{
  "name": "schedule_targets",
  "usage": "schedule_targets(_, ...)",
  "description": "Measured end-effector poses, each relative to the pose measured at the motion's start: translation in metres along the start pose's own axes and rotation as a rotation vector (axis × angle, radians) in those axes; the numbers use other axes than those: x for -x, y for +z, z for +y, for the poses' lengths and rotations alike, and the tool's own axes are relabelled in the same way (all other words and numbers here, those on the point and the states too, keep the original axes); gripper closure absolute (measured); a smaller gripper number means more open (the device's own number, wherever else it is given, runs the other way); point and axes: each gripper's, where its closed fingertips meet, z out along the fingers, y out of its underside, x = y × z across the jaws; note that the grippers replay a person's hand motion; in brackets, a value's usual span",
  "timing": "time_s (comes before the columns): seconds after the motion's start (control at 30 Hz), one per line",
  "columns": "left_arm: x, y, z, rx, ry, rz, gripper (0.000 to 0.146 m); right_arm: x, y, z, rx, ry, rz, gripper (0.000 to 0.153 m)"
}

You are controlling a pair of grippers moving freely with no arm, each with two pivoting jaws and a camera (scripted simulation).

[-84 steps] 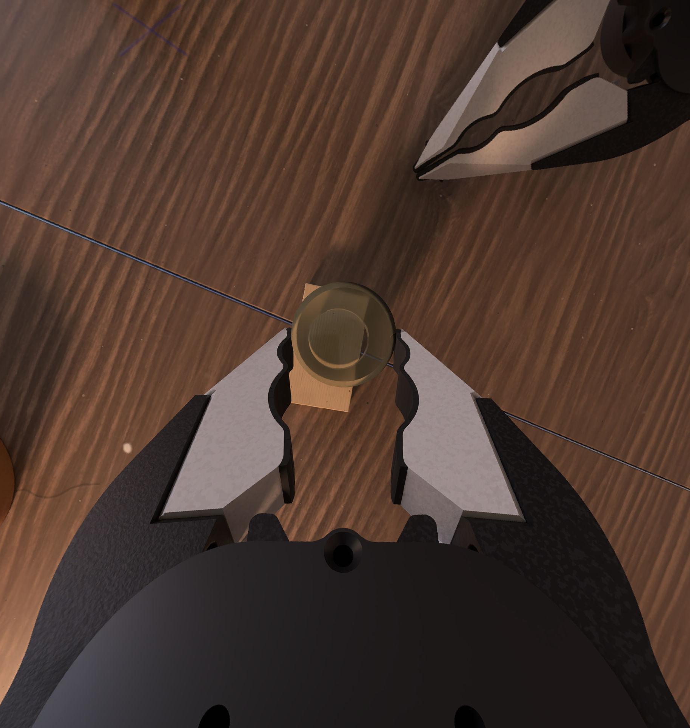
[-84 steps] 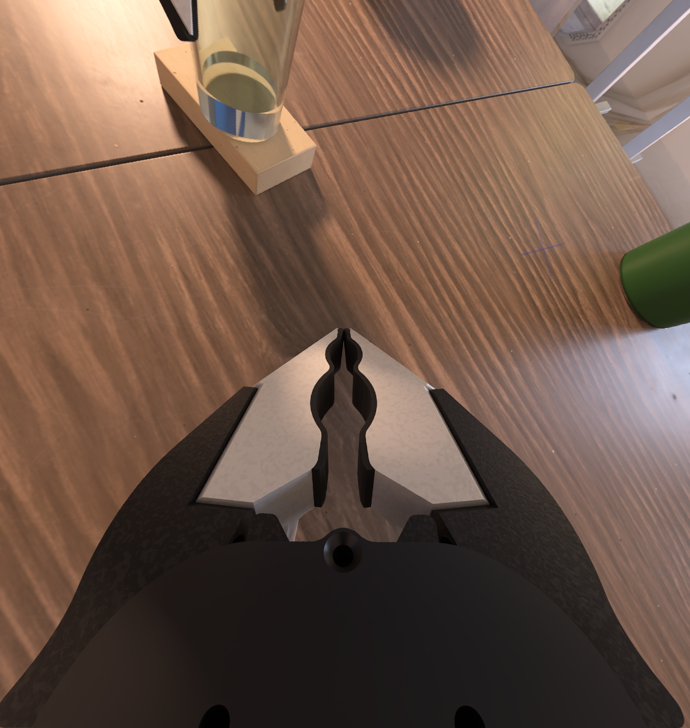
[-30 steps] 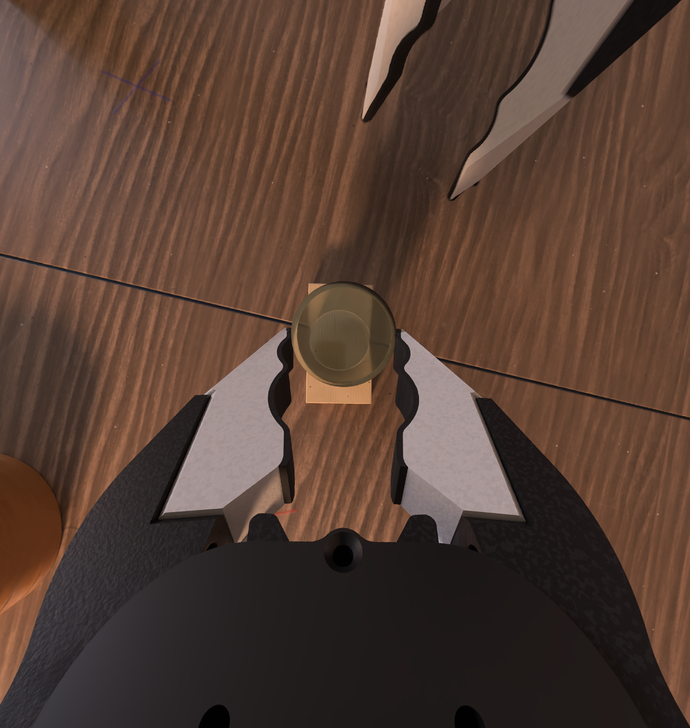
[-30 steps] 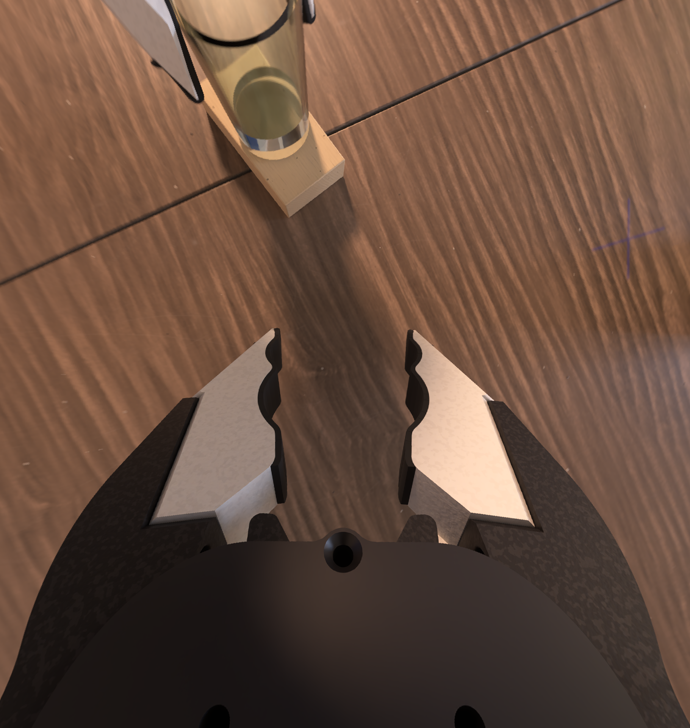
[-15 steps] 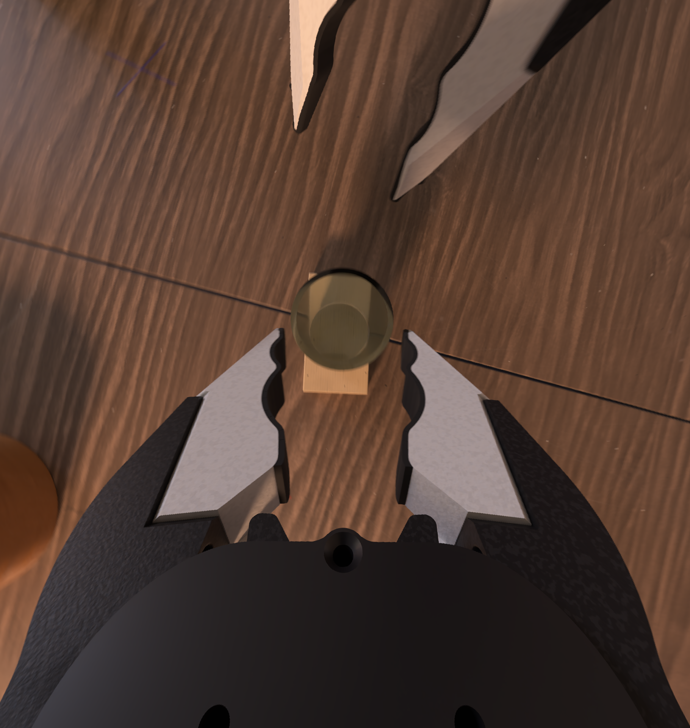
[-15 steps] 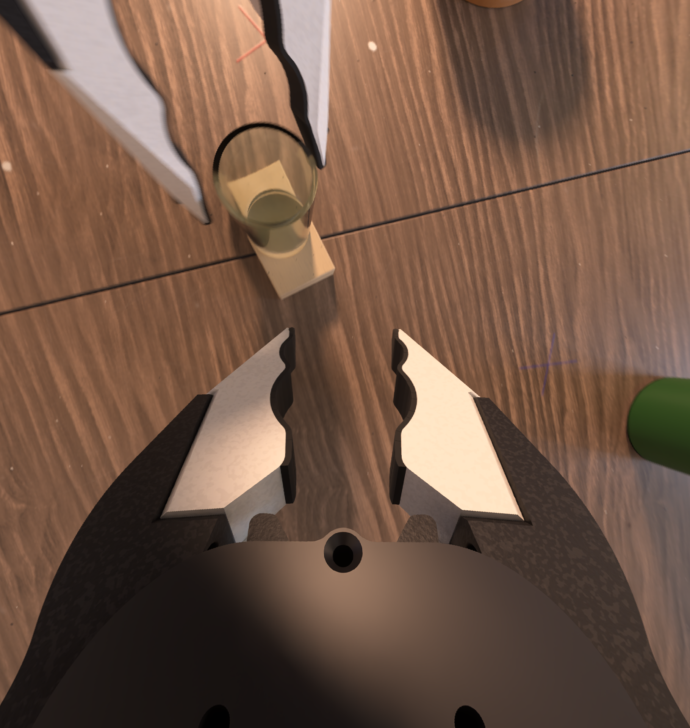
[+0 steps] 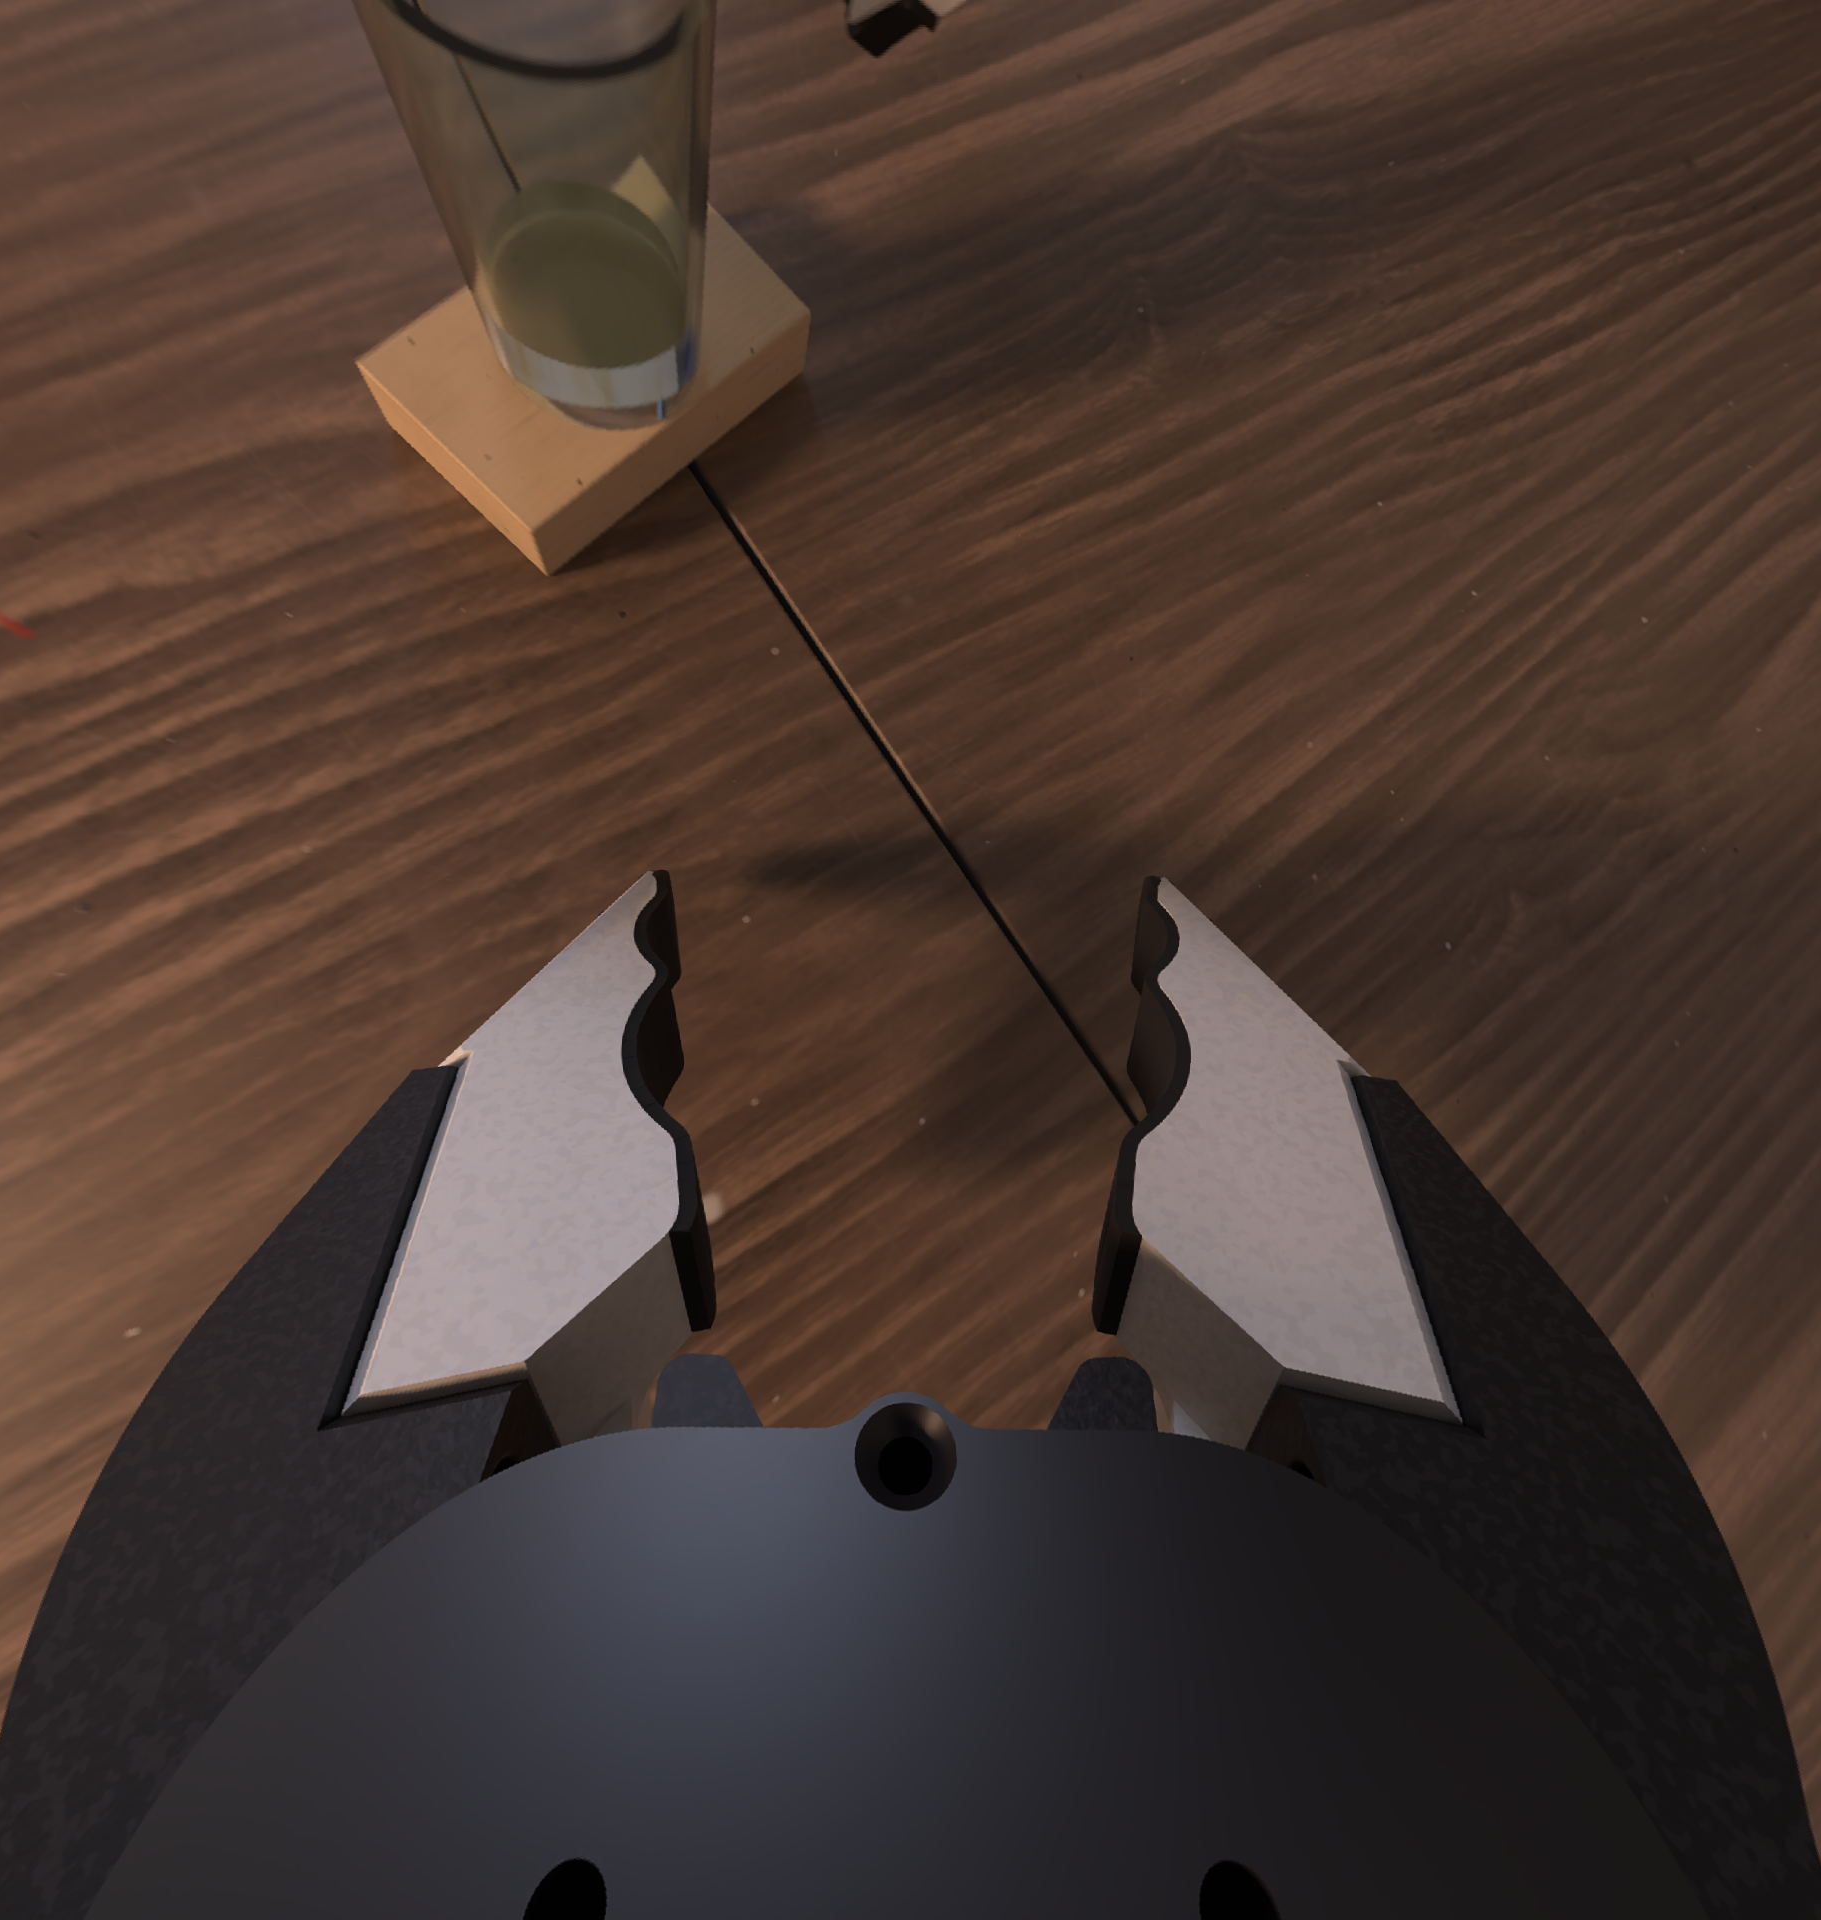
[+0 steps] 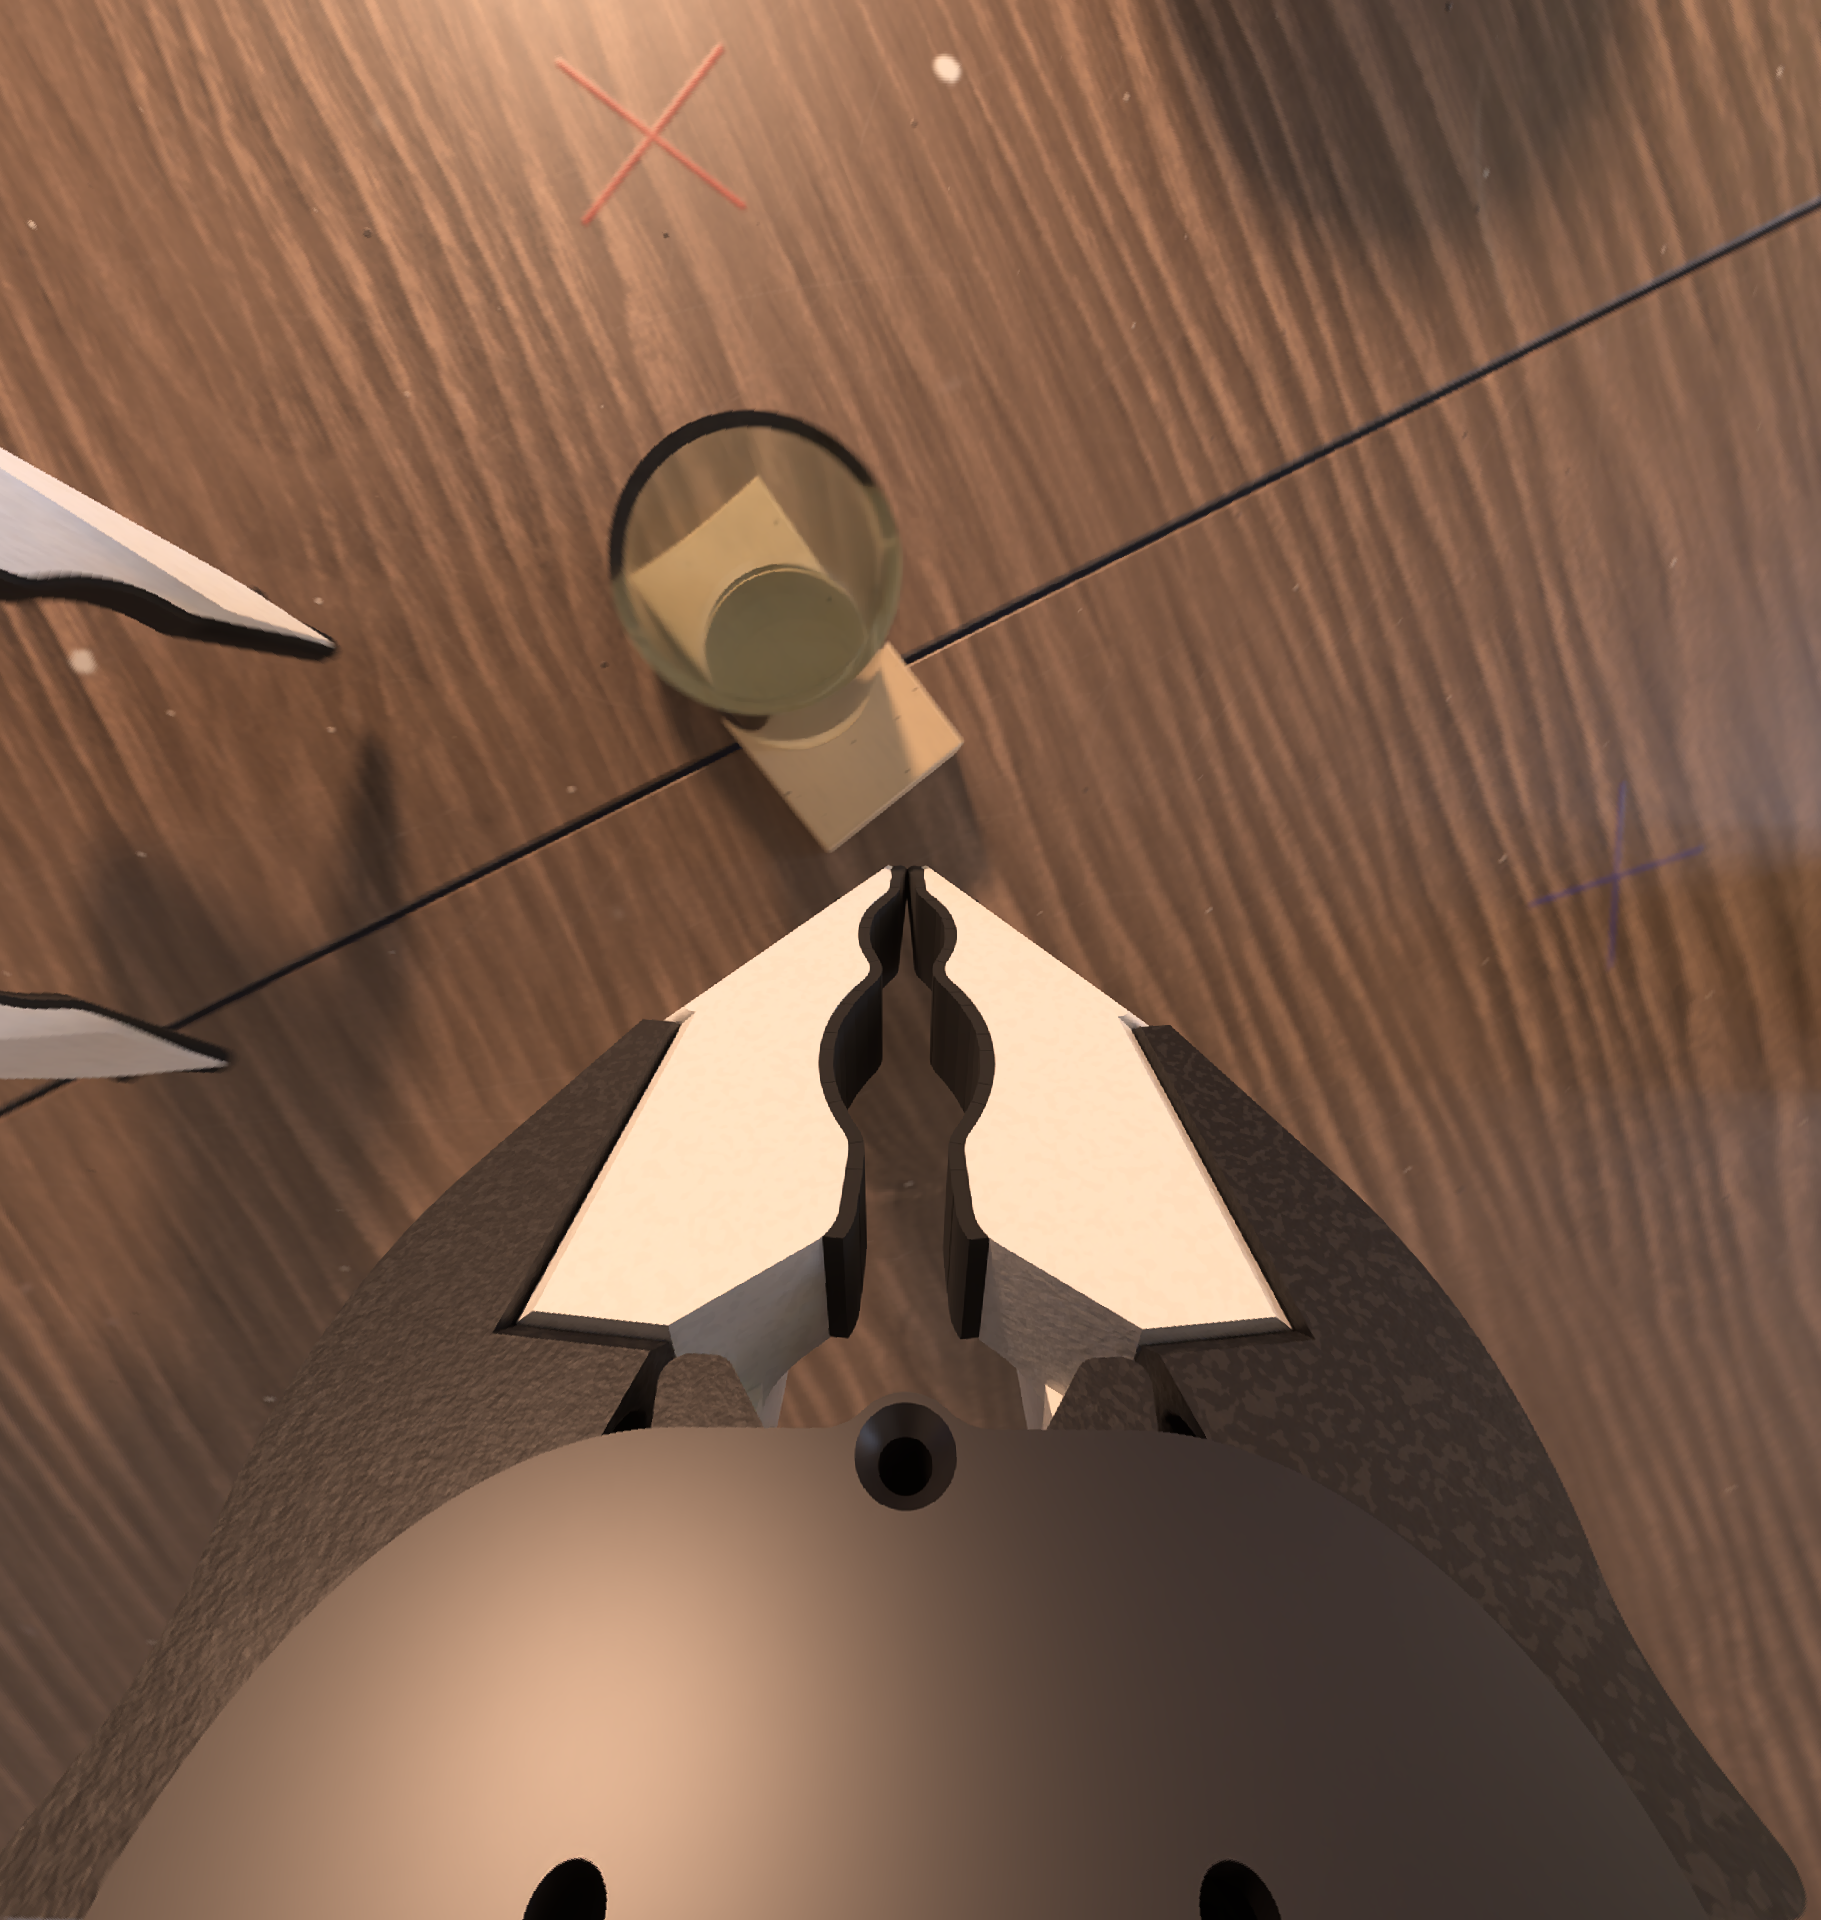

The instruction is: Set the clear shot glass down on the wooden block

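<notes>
Left wrist view shows the clear shot glass (image 7: 573,218) upright on the wooden block (image 7: 532,457) — done, I judge — my left gripper (image 7: 906,904) spread wide and empty, my right gripper (image 8: 907,871) closed on nothing.

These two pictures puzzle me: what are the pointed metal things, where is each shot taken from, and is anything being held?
Each picture comes from a camera riding on a pair of tongs, looking forward along its two fingers. The left wrist view shows the left tongs, wide open with nothing between them. The right wrist view shows the right tongs, closed on nothing. The two silver points at that view's left edge are the left tongs seen from outside.

On the wooden table lies a small block, and the glass stands upright on it, free of both tongs. From above, the right wrist view shows the same glass on the block. A red cross and a faint blue cross are marked on the table.
</notes>
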Motion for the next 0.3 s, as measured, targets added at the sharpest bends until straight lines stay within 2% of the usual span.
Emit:
schedule_targets(0.07,0.003,0.007,0.003,0.004,-0.009,-0.029,0.064,0.01,-0.004,0.006,-0.003,0.038,0.013,0.153)
schedule_targets(0.13,0.01,0.006,0.004,-0.005,-0.012,-0.043,0.082,0.024,-0.01,0.016,0.017,0.044,0.008,0.153)
schedule_targets(0.23,0.016,-0.002,0.008,0.055,0.015,0.102,0.092,0.053,-0.02,0.025,0.064,-0.01,-0.08,0.153)
schedule_targets(0.3,0.021,-0.006,0.01,0.091,0.054,0.174,0.097,0.066,-0.021,0.016,0.045,-0.105,-0.138,0.153)
